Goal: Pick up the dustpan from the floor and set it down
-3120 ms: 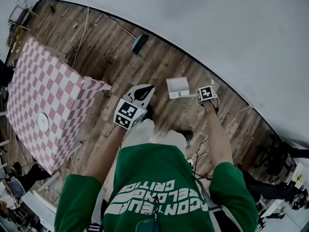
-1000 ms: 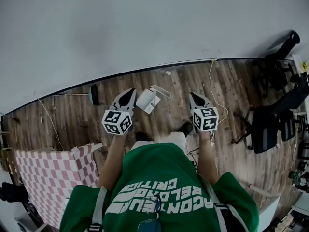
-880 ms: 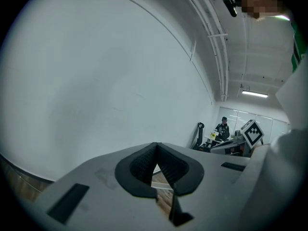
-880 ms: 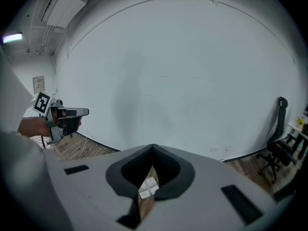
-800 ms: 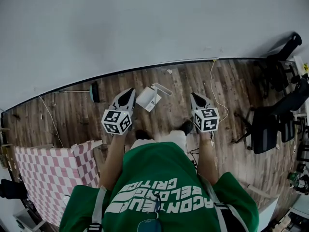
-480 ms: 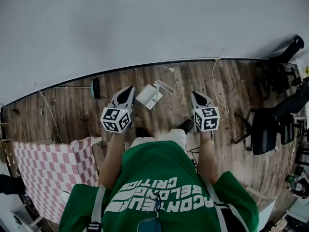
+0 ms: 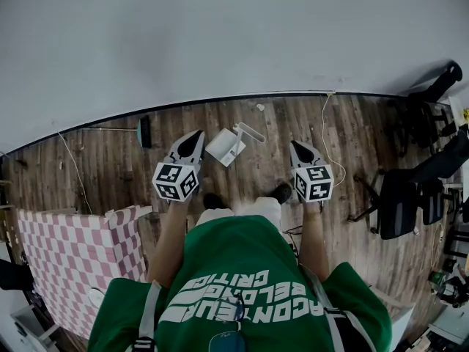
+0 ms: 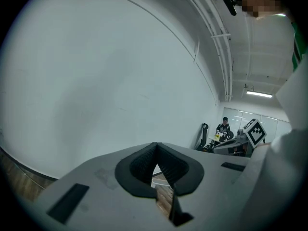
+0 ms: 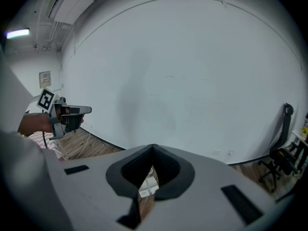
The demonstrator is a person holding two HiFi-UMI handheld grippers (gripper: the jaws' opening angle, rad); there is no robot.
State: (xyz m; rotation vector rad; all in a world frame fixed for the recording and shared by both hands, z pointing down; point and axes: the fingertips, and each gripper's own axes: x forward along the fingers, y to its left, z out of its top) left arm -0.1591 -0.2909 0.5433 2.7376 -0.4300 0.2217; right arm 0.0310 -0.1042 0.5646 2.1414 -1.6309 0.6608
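Observation:
The white dustpan (image 7: 229, 145) lies on the wooden floor near the wall, its handle pointing up and right. It sits between and slightly ahead of both grippers, touched by neither. My left gripper (image 7: 193, 138) hovers just left of it, jaws shut on nothing (image 8: 155, 147). To the right of the dustpan my right gripper (image 7: 296, 147) is also shut and empty (image 9: 153, 149). In the right gripper view the dustpan (image 9: 147, 186) shows through the gap below the closed tips.
A pink-and-white checkered table (image 7: 66, 262) stands at the lower left. A teal brush head (image 7: 143, 132) lies by the wall, left of the dustpan. A white cable (image 7: 326, 134) runs along the floor on the right, with black office chairs (image 7: 410, 189) beyond. The white wall is close ahead.
Since three seconds ago the head view has swung round to face the wall, and the dustpan now lies between the grippers. Over the last second both grippers have stayed put and shut.

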